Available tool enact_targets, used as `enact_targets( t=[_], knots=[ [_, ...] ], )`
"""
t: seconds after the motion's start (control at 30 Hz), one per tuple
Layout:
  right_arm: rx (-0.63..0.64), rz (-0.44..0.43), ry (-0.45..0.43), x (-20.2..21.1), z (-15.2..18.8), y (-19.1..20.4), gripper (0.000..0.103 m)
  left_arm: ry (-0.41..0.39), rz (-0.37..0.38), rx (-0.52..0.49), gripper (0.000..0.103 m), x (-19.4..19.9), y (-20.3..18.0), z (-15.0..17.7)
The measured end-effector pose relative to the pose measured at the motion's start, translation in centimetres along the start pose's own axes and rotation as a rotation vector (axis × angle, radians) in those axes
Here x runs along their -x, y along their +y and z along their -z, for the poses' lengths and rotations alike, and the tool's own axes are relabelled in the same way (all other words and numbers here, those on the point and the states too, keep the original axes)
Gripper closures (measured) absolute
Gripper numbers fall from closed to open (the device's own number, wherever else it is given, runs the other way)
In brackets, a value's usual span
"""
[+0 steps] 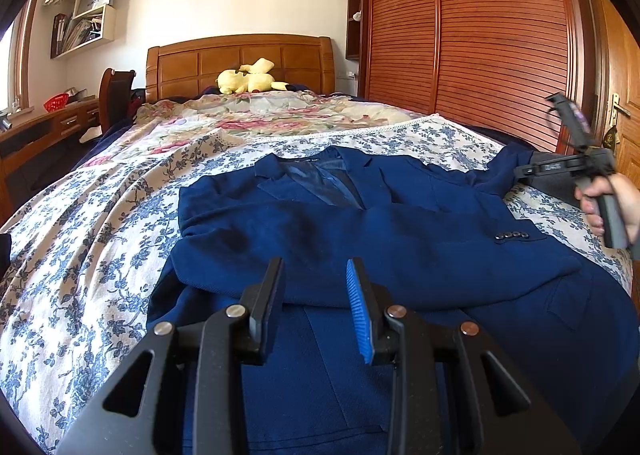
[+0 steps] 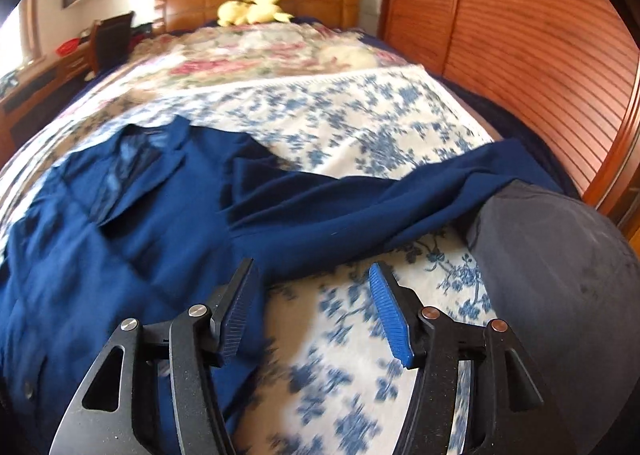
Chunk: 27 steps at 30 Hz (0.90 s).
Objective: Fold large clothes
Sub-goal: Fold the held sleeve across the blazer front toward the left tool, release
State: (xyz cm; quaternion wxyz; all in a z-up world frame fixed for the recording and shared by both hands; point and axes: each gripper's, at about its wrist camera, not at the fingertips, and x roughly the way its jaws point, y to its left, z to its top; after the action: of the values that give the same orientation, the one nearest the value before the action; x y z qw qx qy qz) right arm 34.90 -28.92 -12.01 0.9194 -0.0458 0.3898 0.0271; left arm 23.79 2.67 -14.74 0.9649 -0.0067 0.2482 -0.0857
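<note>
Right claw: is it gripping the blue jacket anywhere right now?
No. The right claw is open with only floral bedspread between its pads; the blue jacket lies beside it, sleeve unheld.

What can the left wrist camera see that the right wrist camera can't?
Only the left wrist view shows a hand holding the right gripper's handle, the sleeve buttons and the left gripper. Only the right wrist view shows the right gripper, open over the flowered sheet, and the jacket's other sleeve stretched out. Both show the blue jacket, yellow plush toy and headboard.
</note>
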Motion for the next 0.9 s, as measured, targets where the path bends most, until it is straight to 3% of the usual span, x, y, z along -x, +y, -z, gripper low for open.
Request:
enact_targets(
  t=[0.27, 0.5, 0.57, 0.63, 0.83, 0.9],
  knots=[
    [-0.139, 0.045, 0.103, -6.2, -1.7, -3.6, 0.044, -0.001, 0.012, 0.002, 0.073, 0.1, 0.0, 0.0],
    [-0.241, 0.047, 0.16, -9.3, -2.6, -5.3, 0.044, 0.004, 0.022, -0.004, 0.073, 0.0, -0.1, 0.0],
    [-0.238, 0.049, 0.162, -9.6, -3.0, -5.1, 0.056, 0.008, 0.024, -0.004, 0.073, 0.0, -0.1, 0.0],
    [-0.203, 0.057, 0.162, -9.9, -3.4, -4.8, 0.094, 0.007, 0.024, -0.003, 0.073, 0.0, -0.1, 0.0],
    [-0.095, 0.049, 0.005, -6.1, -5.4, -2.4, 0.099, 0.005, 0.023, -0.003, 0.073, -0.2, -0.1, 0.0],
    [-0.055, -0.011, -0.044, -4.0, -5.9, -0.7, 0.099, 0.005, 0.022, -0.005, 0.073, -0.2, -0.2, 0.0]
  ],
)
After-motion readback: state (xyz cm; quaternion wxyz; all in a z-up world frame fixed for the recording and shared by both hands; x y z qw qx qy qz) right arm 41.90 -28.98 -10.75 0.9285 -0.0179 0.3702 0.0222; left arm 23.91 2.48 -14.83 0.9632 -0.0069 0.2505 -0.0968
